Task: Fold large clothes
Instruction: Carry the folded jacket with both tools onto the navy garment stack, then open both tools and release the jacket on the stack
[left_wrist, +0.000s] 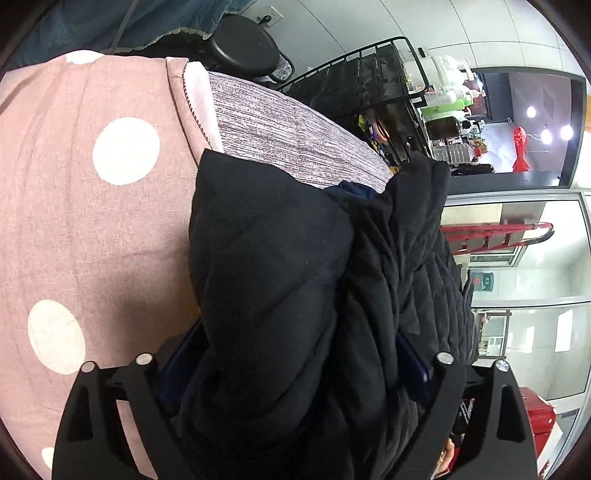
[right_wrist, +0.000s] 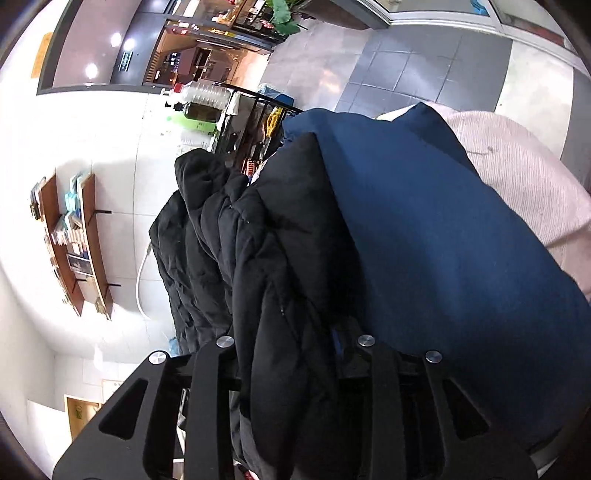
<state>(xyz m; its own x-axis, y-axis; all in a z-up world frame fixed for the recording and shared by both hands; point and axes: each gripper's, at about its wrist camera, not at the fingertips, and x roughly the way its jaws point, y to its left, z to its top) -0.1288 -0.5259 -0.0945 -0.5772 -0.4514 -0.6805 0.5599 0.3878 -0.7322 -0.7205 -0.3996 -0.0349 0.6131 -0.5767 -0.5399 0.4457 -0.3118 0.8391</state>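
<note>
The black quilted jacket lies bunched on a bed whose pink cover carries large white dots; beyond the cover a strip of grey-and-white striped bedding runs toward the far edge. In the left wrist view the left claw stands wide, its 2 black fingers set well apart with a thick fold of the jacket piled between them; the padding fills much of the gap, yet the pads do not appear to press on it. A glimpse of blue lining shows at the jacket's far end, near the striped bedding.

In the right wrist view the right claw is narrow, and the black jacket runs straight through the gap between its fingers, which appear to pinch a bunched fold of the fabric. Just beside that fold, on the picture's right, the jacket's dark blue inner side spreads out broad and smooth over pale pink striped bedding.

Past the bed's end stands a black wire rack holding bottles and other small goods too small to tell apart. In the right wrist view a wooden bookshelf hangs on a white tiled wall, and grey floor tiles lie beyond the bed
</note>
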